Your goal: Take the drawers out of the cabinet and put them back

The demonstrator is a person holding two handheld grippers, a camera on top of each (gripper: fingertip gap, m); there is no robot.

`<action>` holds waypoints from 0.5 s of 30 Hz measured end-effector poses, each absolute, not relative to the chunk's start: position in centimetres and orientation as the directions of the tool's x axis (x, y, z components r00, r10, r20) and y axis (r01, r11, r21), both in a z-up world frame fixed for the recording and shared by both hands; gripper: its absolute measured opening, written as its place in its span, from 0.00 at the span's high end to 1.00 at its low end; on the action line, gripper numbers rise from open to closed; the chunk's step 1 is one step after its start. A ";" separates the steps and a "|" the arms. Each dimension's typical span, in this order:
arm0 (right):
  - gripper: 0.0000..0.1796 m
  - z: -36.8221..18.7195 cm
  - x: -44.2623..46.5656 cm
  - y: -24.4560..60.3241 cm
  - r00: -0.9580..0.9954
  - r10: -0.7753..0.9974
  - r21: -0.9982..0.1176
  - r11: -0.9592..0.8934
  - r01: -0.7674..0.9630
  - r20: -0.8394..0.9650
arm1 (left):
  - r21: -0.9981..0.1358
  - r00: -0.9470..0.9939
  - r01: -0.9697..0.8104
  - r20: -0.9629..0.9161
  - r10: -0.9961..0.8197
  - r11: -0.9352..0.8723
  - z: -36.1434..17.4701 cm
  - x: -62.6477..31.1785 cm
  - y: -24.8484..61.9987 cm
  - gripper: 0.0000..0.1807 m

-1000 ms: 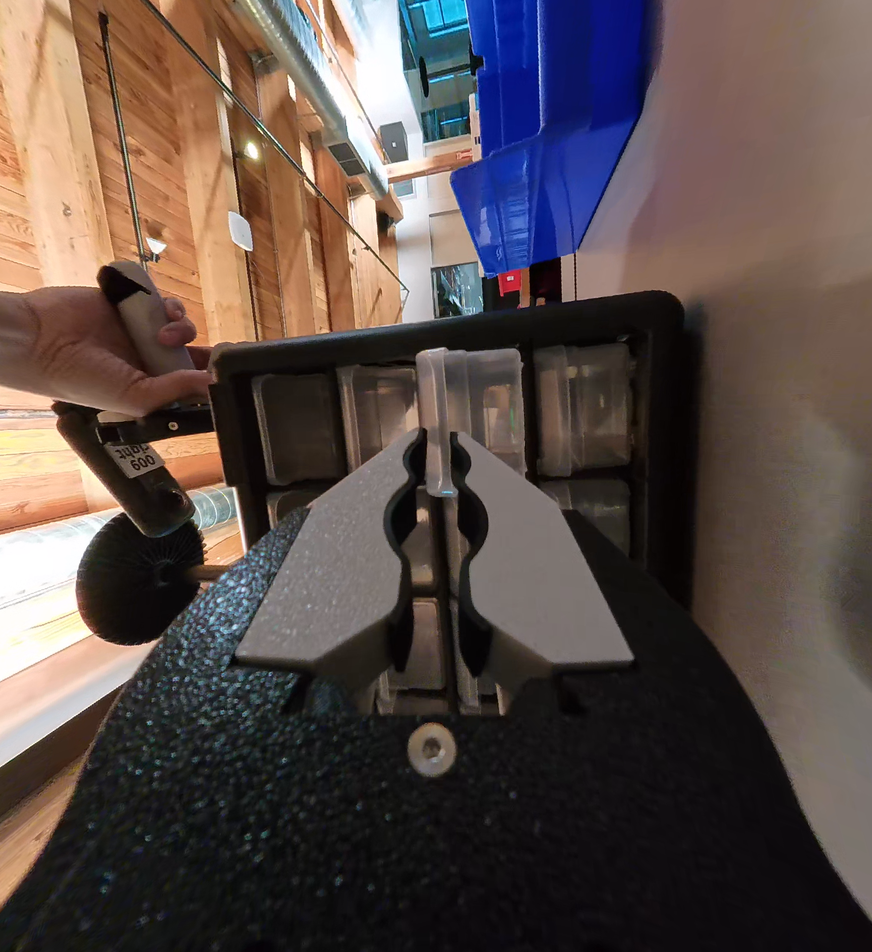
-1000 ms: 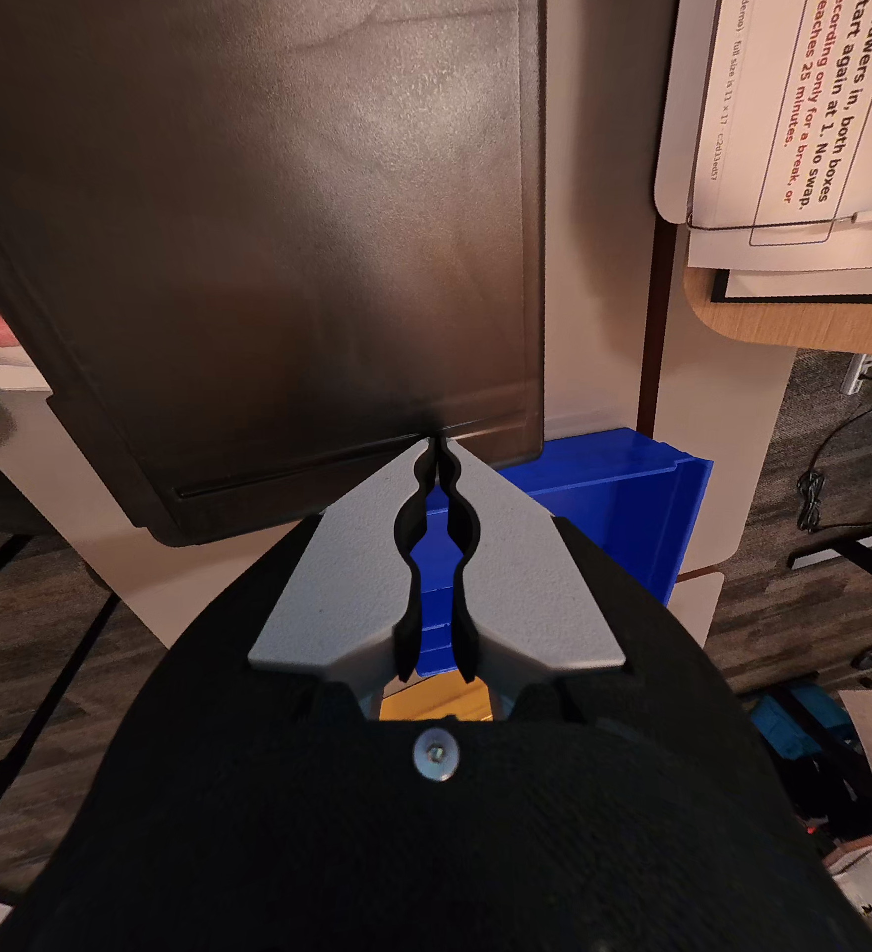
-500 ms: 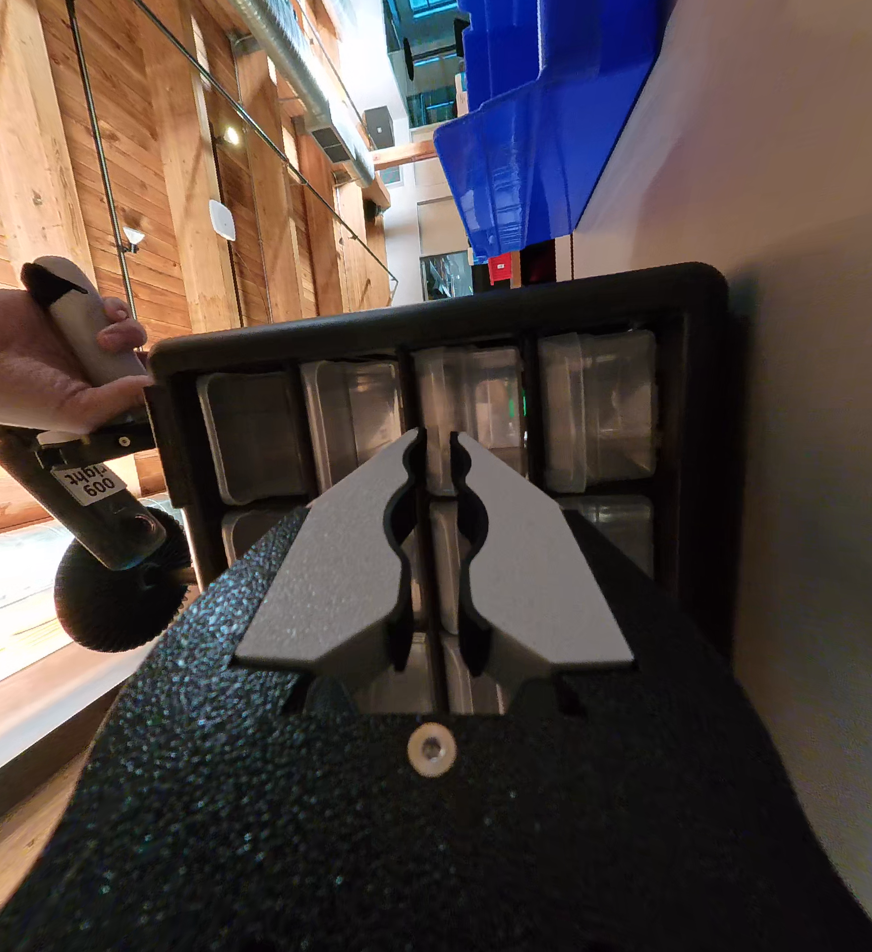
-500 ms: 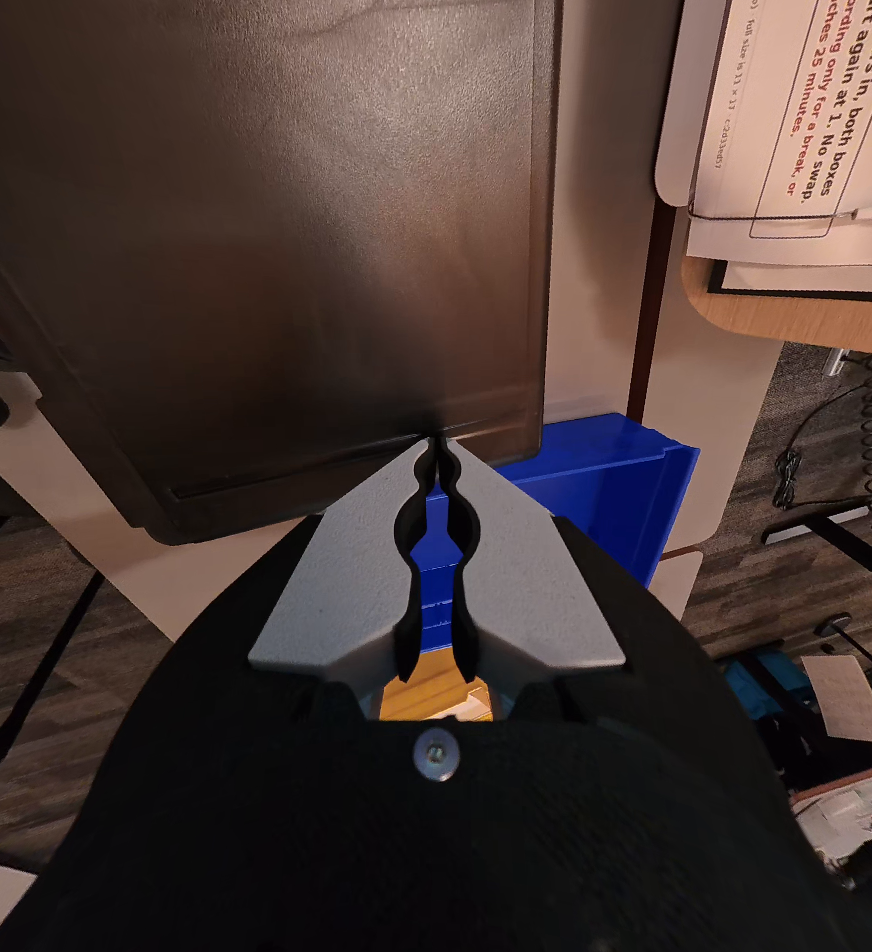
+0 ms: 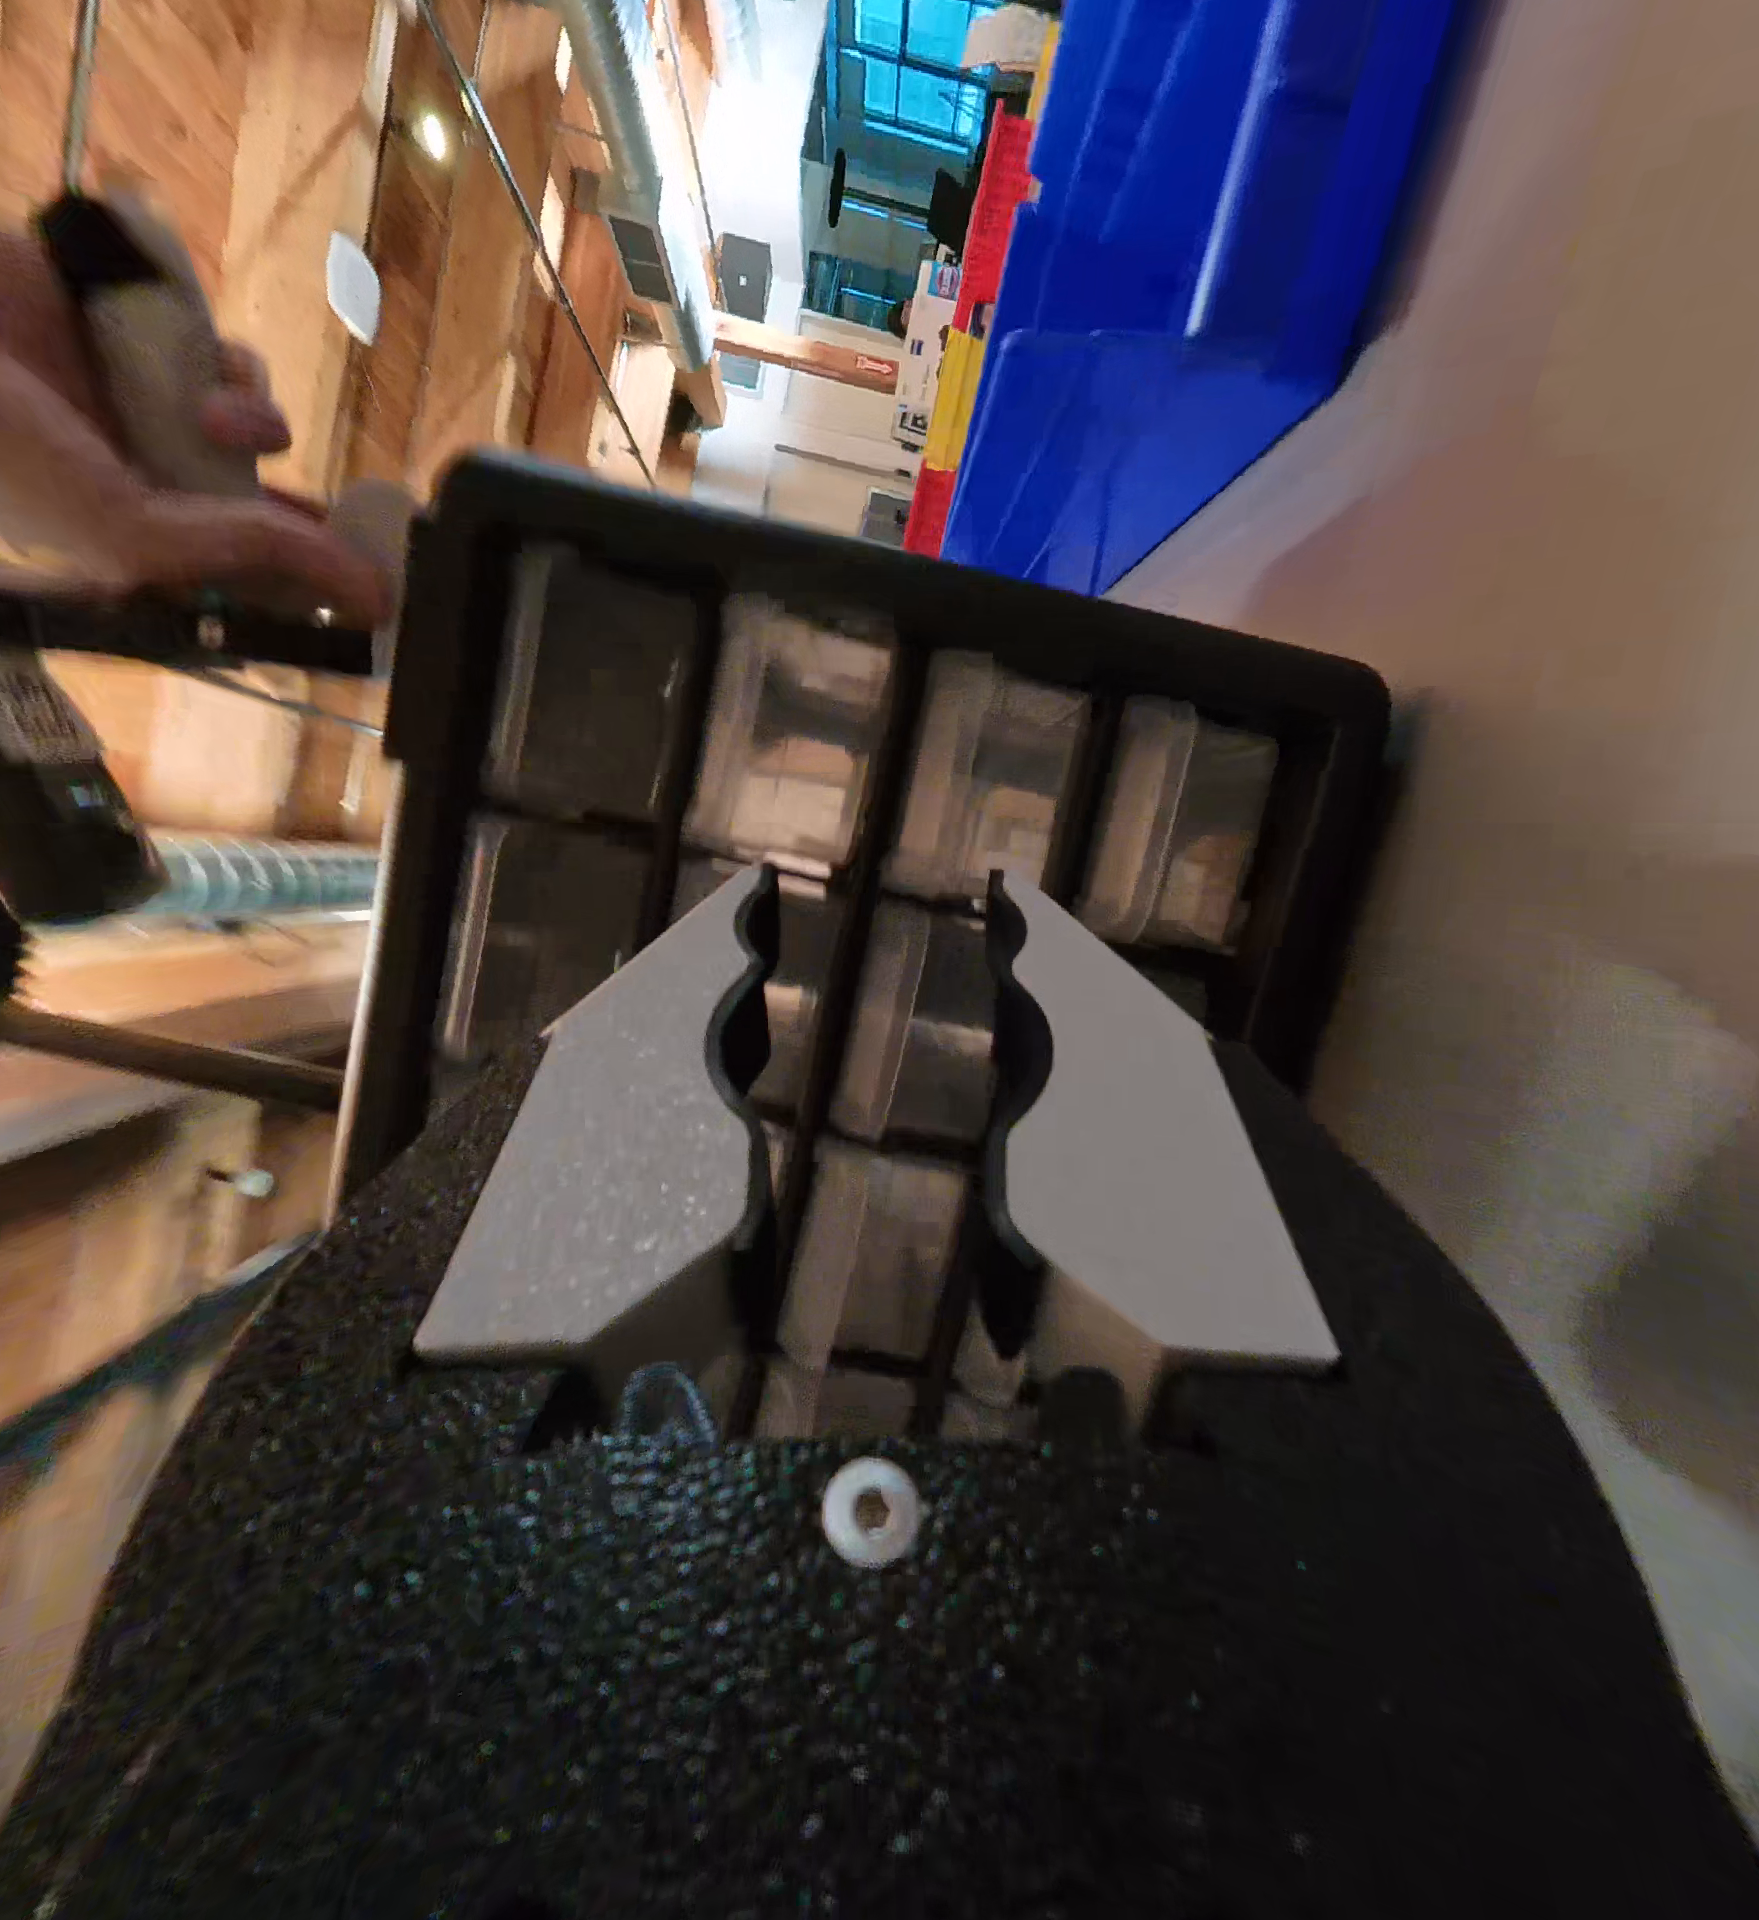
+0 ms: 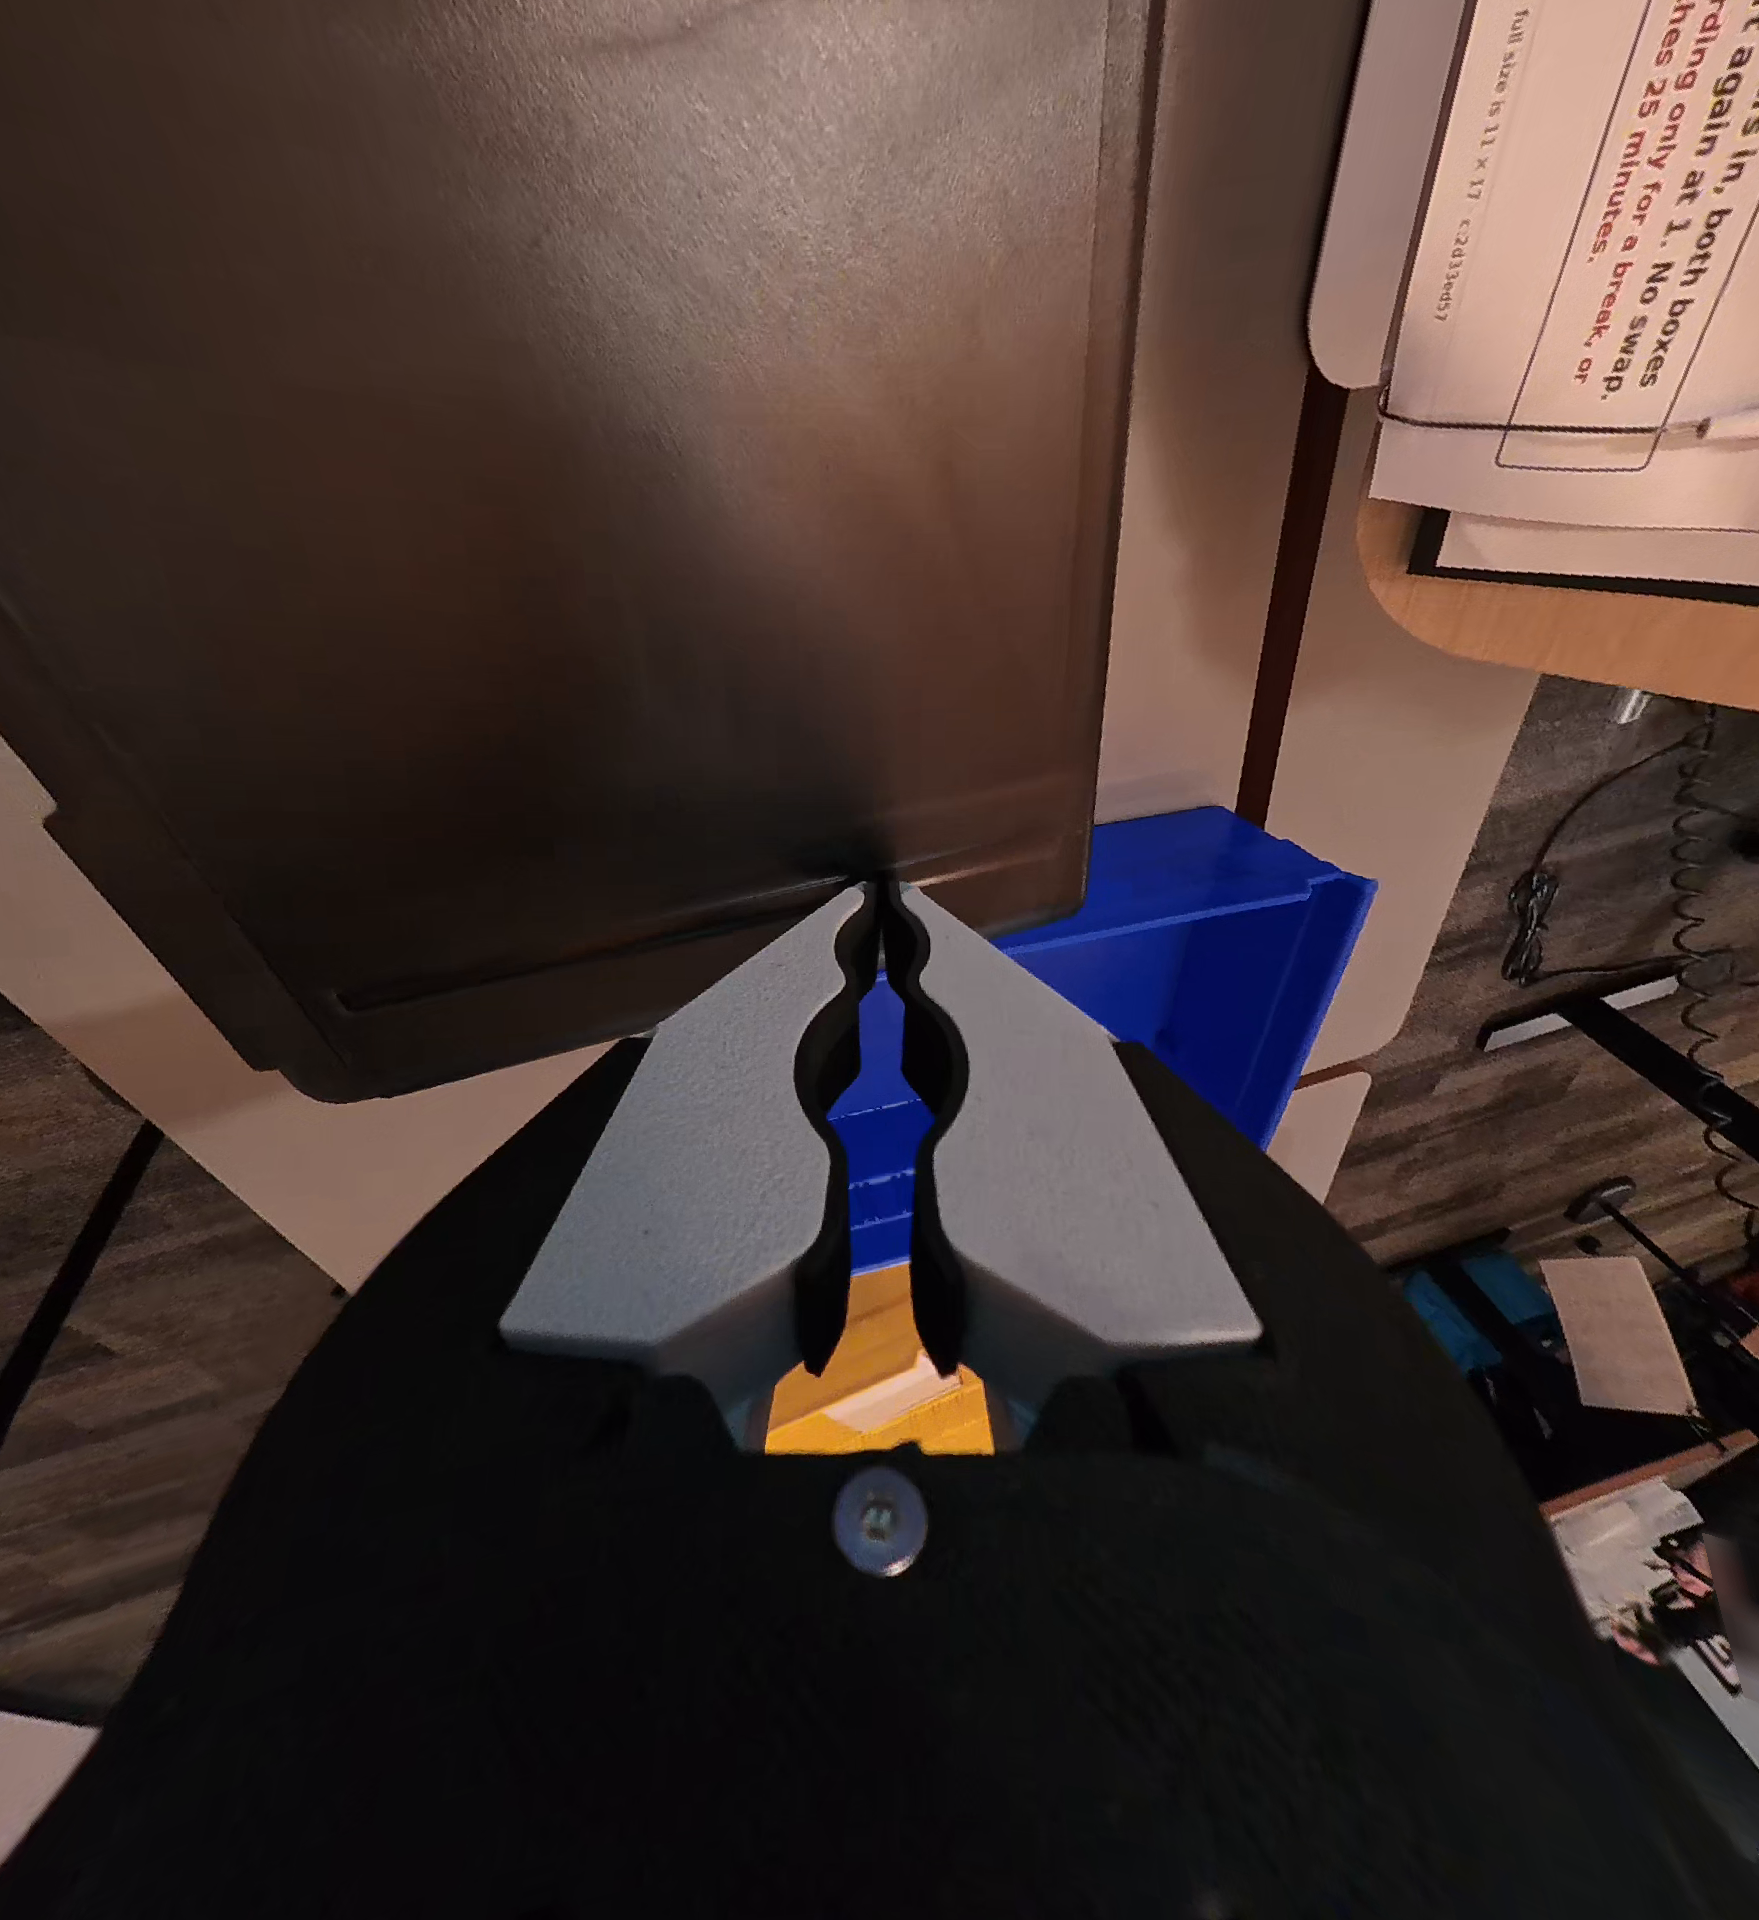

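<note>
In the left wrist view I am facing the black cabinet (image 5: 885, 665), its clear drawers (image 5: 989, 790) all sitting in their slots, lying against a pale surface (image 5: 1581, 727) beside blue bins (image 5: 1166, 312), while my left gripper (image 5: 880, 904) is hanging spread and empty before it. In the right wrist view my right gripper (image 6: 877, 896) is pinching the cabinet's dark edge, closed tight, above a wood-patterned floor (image 6: 1477, 987).

Left gripper (image 5: 880, 894): grey angular fingers (image 5: 636, 1132) w/ wavy black inner pads, black speckled textured body, pale hex screw (image 5: 871, 1524) at centre, bit of blue-grey thread by finger base. Right gripper (image 6: 880, 894): same grey fingers (image 6: 709, 1174), black wavy pads, matte black body, silver screw (image 6: 880, 1524). Person's hand (image 5: 75, 457) blurred; no sleeve visible.
</note>
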State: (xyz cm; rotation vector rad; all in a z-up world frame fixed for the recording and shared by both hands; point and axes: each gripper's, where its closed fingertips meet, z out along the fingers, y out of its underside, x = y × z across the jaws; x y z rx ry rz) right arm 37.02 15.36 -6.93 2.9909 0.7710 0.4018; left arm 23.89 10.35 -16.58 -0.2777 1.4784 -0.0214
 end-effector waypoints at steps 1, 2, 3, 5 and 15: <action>1.00 -6.9 37.0 15.4 0.841 0.482 0.096 -0.875 0.474 0.246 | -0.264 0.096 -0.148 -0.963 -0.252 0.953 -16.3 23.1 10.8 0.79; 1.00 -6.9 37.0 15.3 0.839 0.484 0.102 -0.875 0.474 0.250 | -0.331 0.093 -0.143 -0.943 -0.320 0.933 -16.1 22.3 11.3 0.79; 1.00 -6.9 37.0 15.4 0.837 0.483 0.108 -0.875 0.472 0.255 | -0.395 0.089 -0.141 -0.918 -0.386 0.908 -15.9 21.4 11.9 0.79; 1.00 -6.9 37.0 15.4 0.833 0.483 0.115 -0.875 0.470 0.270 | -0.510 0.083 -0.142 -0.860 -0.504 0.848 -15.7 19.9 13.1 0.79; 0.93 -6.1 37.9 15.8 0.749 0.290 -0.102 -0.898 0.429 0.595 | -0.871 0.052 -0.210 -0.463 -0.885 0.444 -16.1 14.3 18.9 0.82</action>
